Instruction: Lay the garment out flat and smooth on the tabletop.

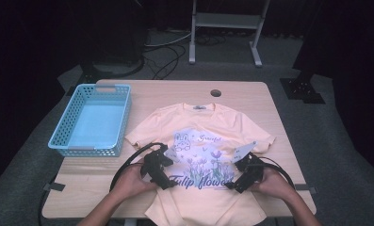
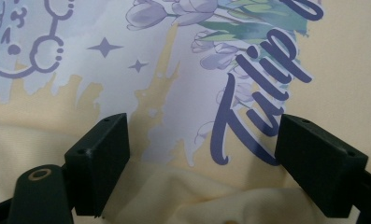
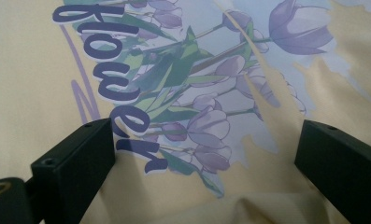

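A pale yellow T-shirt (image 1: 203,125) lies flat, front up, on the wooden table (image 1: 250,94), its purple "Tulip flower" print facing the person. My left gripper (image 1: 168,181) hovers over the lower left of the print and my right gripper (image 1: 235,184) over the lower right, each held by a hand. In the left gripper view the jaws (image 2: 202,126) stand wide apart over the word "Tulip", with a raised fold of cloth (image 2: 174,196) low between them. In the right gripper view the jaws (image 3: 206,128) are spread over "flower" and the tulips, above a small ridge of fabric (image 3: 248,207).
A light blue perforated basket (image 1: 88,150) sits at the table's left. A round cable hole (image 1: 215,92) is near the far edge. Beyond the table stand a grey metal frame (image 1: 224,21) and floor cables. The shirt's hem hangs over the near edge.
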